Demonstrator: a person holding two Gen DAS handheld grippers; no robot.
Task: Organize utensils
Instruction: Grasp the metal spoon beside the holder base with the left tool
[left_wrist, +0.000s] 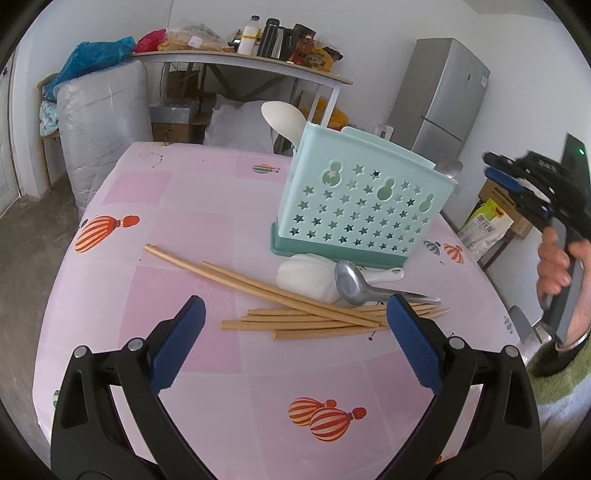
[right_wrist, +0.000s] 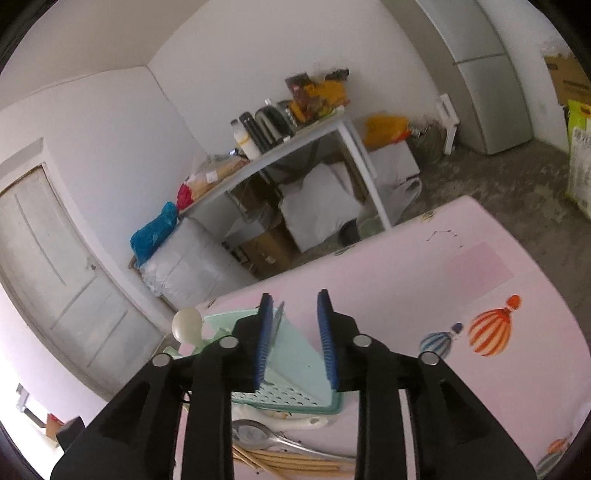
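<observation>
Bamboo chopsticks (left_wrist: 317, 314) are piled loose in the lower middle of the left wrist view, with a metal spoon (left_wrist: 354, 284) lying across their far ends and a white ceramic spoon (left_wrist: 310, 277) tucked right behind it, touching the base of the mint utensil caddy (left_wrist: 362, 206). A white rice paddle (left_wrist: 282, 120) already stands in the caddy, plus what looks like a metal handle (left_wrist: 452, 168) at its right corner.

Left gripper (left_wrist: 295, 339) hangs over the pile with jaws spread wide, nothing in them. Right gripper (right_wrist: 295, 339) sits above the caddy, jaws partly open and empty; a metal utensil (right_wrist: 279, 321) pokes up just beside the left pad, not clamped as far as I can tell.

Risky bits imo: grabbing one chopstick from that crisscrossed heap probably drags the others or rolls the metal spoon. The caddy looks light, so bumping its rim could tip it onto the pink tablecloth (left_wrist: 184, 221).
</observation>
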